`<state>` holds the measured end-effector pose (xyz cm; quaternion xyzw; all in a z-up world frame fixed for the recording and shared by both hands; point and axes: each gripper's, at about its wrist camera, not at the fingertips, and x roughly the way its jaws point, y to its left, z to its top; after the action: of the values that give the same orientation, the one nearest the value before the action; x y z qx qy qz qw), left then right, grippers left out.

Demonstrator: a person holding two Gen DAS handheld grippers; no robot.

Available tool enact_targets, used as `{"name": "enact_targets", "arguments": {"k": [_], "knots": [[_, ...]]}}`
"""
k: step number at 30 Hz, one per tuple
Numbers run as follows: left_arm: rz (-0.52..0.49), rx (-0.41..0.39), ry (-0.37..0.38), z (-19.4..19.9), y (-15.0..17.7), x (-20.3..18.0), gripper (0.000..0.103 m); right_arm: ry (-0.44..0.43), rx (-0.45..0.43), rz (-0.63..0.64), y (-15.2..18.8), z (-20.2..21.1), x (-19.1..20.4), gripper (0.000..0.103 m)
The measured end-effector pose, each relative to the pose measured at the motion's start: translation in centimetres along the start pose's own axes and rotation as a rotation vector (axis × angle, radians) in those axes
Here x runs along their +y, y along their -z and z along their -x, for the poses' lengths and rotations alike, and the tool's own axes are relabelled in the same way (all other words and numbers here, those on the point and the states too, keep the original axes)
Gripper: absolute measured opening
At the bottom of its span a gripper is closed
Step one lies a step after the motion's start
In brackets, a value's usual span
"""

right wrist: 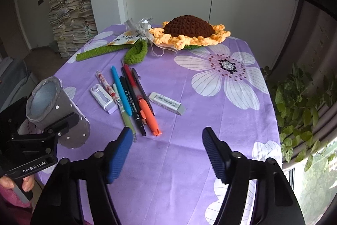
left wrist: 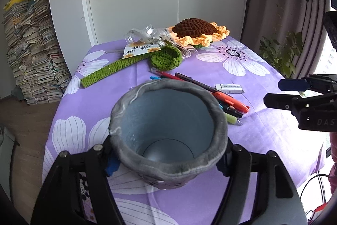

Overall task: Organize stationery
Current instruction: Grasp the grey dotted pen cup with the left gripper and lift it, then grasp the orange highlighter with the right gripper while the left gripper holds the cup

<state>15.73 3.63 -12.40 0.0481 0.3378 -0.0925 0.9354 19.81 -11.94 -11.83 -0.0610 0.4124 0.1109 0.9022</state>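
Pens (right wrist: 134,98) beyond gaping, empty right tongs (right wrist: 167,153); left tongs (left wrist: 168,161) clamp grey pen holder (left wrist: 168,132).

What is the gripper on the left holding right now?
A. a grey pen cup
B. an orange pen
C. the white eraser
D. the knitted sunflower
A: the left gripper has its jaws pressed against both sides of the grey pen cup, while the orange pen, white eraser and knitted sunflower all lie on the table.

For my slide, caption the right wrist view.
Open right claw above pens; left claw grips grey pen holder.
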Motion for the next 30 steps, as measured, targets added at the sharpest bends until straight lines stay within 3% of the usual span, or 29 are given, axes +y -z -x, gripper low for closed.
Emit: {"name": "enact_targets", "arguments": {"k": [4, 10, 18, 21, 30], "knots": [[-0.015, -0.008, 0.019, 0.4, -0.2, 1.0, 0.069, -0.070, 0.049, 0.015, -0.4, -1.8, 0.4, 0.033], [-0.041, -0.008, 0.005, 0.7, -0.6, 2.3, 0.069, -0.116, 0.091, 0.086, -1.1, -3.6, 1.1, 0.032], [-0.046, 0.013, 0.017, -0.1, -0.1, 3.0, 0.069, -0.094, 0.161, 0.079, -1.4, -6.3, 0.7, 0.032], [-0.043, 0.017, 0.026, -0.3, -0.2, 3.2, 0.069, -0.081, 0.174, 0.098, -1.4, -6.7, 0.9, 0.018], [-0.044, 0.017, 0.039, -0.5, -0.3, 3.3, 0.069, -0.087, 0.192, 0.177, -1.7, -7.6, 1.9, 0.017]]}}
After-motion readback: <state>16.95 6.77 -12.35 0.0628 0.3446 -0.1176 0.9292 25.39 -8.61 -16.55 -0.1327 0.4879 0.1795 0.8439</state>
